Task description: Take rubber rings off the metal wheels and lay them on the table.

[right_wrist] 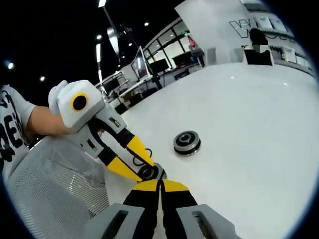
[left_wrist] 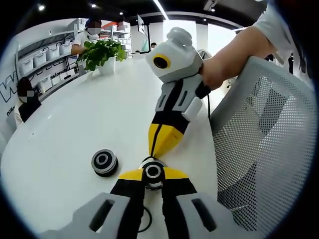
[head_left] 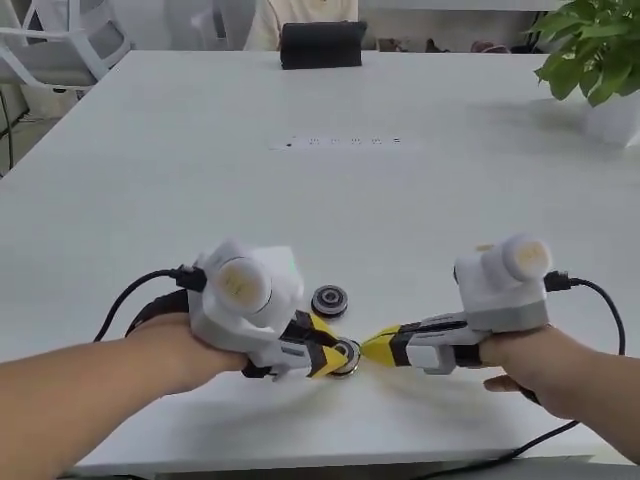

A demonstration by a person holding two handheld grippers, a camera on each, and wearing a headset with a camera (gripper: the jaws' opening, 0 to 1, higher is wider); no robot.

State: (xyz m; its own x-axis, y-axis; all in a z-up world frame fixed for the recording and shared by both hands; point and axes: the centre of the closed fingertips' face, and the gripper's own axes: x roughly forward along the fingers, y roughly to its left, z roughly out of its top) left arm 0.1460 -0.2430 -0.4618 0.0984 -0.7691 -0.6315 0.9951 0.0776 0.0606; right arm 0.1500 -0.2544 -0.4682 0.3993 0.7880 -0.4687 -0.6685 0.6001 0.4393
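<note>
A small metal wheel (head_left: 347,358) with a black rubber ring is clamped between the yellow jaws of my left gripper (head_left: 338,358), just above the white table (head_left: 320,180) near its front edge. In the left gripper view the wheel (left_wrist: 153,171) sits between my left gripper (left_wrist: 153,175) tips. My right gripper (head_left: 366,346) comes in from the right, jaws shut to a point against the wheel's rim (right_wrist: 149,172). I cannot tell whether the right gripper (right_wrist: 159,182) pinches the ring. A second ringed wheel (head_left: 329,300) lies flat on the table just behind.
A potted plant (head_left: 590,50) stands at the back right and a black box (head_left: 322,45) at the far edge. A mesh chair (left_wrist: 264,124) is close to the table's front edge. Cables trail from both grippers.
</note>
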